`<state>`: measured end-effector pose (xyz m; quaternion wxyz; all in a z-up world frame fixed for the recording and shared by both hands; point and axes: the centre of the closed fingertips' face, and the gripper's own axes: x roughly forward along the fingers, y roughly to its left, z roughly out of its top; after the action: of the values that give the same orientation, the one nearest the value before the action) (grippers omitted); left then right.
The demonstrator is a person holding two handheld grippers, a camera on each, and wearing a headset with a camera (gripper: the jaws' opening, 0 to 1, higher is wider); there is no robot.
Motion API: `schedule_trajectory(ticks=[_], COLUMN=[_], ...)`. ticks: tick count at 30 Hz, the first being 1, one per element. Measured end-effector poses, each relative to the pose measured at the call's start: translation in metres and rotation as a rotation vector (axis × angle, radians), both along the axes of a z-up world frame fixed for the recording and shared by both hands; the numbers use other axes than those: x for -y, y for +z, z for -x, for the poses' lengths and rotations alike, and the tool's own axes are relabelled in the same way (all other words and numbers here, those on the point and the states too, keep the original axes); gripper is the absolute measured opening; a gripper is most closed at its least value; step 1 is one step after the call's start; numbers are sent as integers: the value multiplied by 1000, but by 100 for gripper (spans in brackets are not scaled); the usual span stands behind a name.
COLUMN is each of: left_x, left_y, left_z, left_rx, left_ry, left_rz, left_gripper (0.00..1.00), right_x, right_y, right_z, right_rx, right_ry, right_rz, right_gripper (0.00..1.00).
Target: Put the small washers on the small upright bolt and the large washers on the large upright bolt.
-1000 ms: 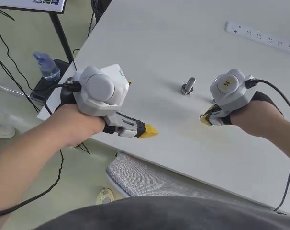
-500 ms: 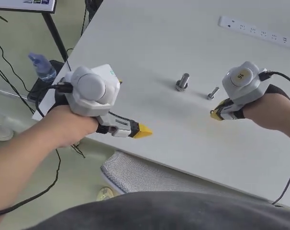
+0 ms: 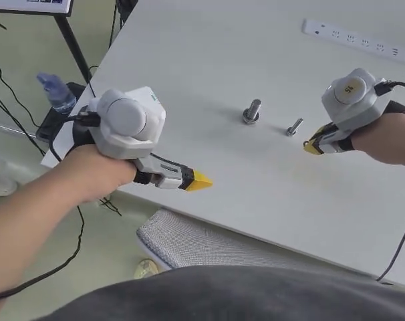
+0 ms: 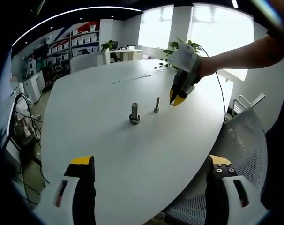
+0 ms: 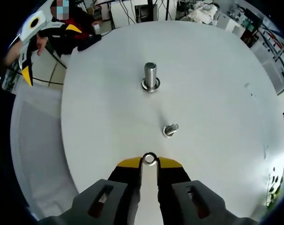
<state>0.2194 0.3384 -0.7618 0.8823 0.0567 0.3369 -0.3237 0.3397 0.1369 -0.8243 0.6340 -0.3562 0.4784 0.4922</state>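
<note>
Right jaws: the right gripper (image 5: 150, 162) has its yellow tips pressed together on a washer (image 5: 145, 159). The ring lies flat with its hole facing up, probably so it can drop over a shank.
Washer's place: in the air above the table (image 5: 217, 93), just short of the small bolt (image 5: 170, 130). Its size class is hard to judge.
Bolts: the large bolt (image 5: 150, 75) stands beyond on nearly the same line, with a ring round its foot.
Left jaws: the left gripper (image 4: 149, 164) is spread wide and holds nothing. It hangs at the near table edge, likely to leave the approach free.
Right gripper view: makes the pinched ring and its line to the small bolt plain.
Left gripper view: gives the side-on picture, with both bolts upright and apart and the right gripper just beside the small one.
Head view: adds the power strip (image 3: 353, 40) far behind.
</note>
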Motion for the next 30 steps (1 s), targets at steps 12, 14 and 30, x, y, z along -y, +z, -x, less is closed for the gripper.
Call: schedule_trajectory(ticks=[12, 14, 30], left_x=[-1, -1, -3], left_y=[-2, -1, -2], left_z=[3, 2, -1], left_rx=[-8, -6, -6], left_ry=[-11, -11, -14], left_rz=[-2, -3, 0], left_gripper=[100, 99, 98], right_x=[-11, -13, -24], right_y=[14, 16, 15], right_z=[-19, -22, -40], right_rx=[26, 35, 59], right_ry=[-2, 0, 28], right_rz=[-16, -19, -17], right_gripper=[12, 12, 13])
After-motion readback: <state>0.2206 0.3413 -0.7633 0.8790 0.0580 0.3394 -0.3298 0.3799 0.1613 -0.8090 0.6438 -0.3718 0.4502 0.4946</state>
